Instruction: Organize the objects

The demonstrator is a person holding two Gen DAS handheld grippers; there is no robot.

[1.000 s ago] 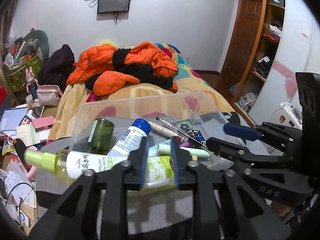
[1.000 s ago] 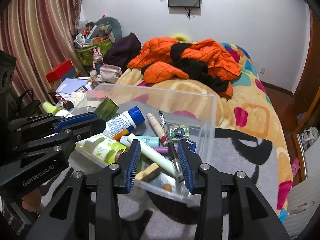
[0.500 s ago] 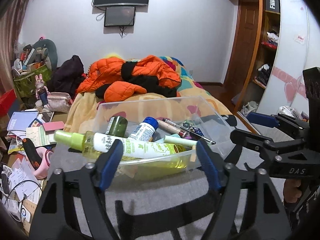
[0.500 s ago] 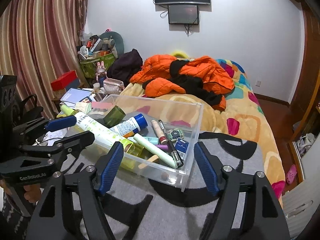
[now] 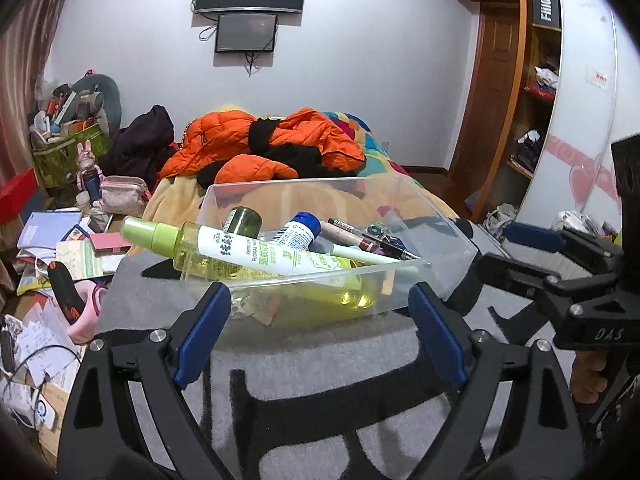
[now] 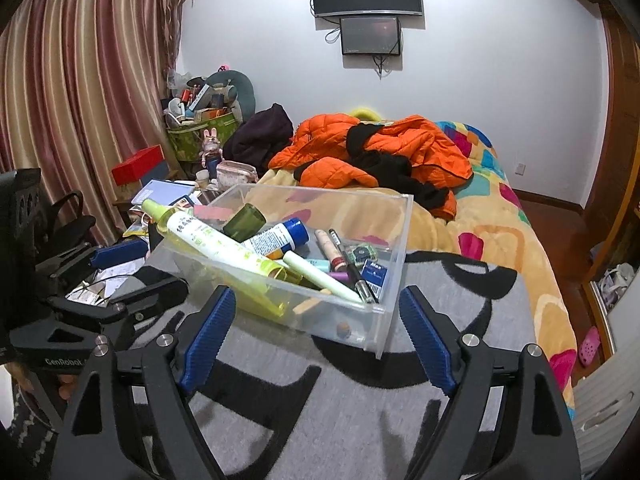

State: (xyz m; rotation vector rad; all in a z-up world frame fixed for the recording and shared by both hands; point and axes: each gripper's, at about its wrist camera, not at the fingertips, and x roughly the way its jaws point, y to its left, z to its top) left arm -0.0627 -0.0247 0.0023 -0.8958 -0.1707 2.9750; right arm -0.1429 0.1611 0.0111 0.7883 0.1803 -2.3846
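Note:
A clear plastic bin (image 5: pixel 304 181) (image 6: pixel 320 190) stands on a grey and black blanket. Inside lie a yellow-green spray bottle (image 5: pixel 256 256) (image 6: pixel 216 245) with its cap over the left rim, a blue-capped tube (image 5: pixel 300 234) (image 6: pixel 280 238), a green jar (image 5: pixel 242 220) (image 6: pixel 244 222), pens (image 5: pixel 372 238) (image 6: pixel 352 268) and small items. My left gripper (image 5: pixel 316 312) (image 6: pixel 120 280) sits before the bin's near wall, jaws opening, nothing gripped. My right gripper (image 6: pixel 316 308) (image 5: pixel 540 256) faces the bin's near corner, jaws opening too, with nothing between the pads.
An orange jacket (image 6: pixel 380 152) is piled on the bed beyond the bin. Left of the bed a low surface holds papers, a pink pouch (image 5: pixel 122 192) and a green basket (image 6: pixel 196 136). Curtains hang at the left, wardrobe shelves (image 5: pixel 540 80) stand at the right.
Both grippers have drawn back from the bin and spread wide. The left one has let go of the spray bottle, which now rests in the bin.

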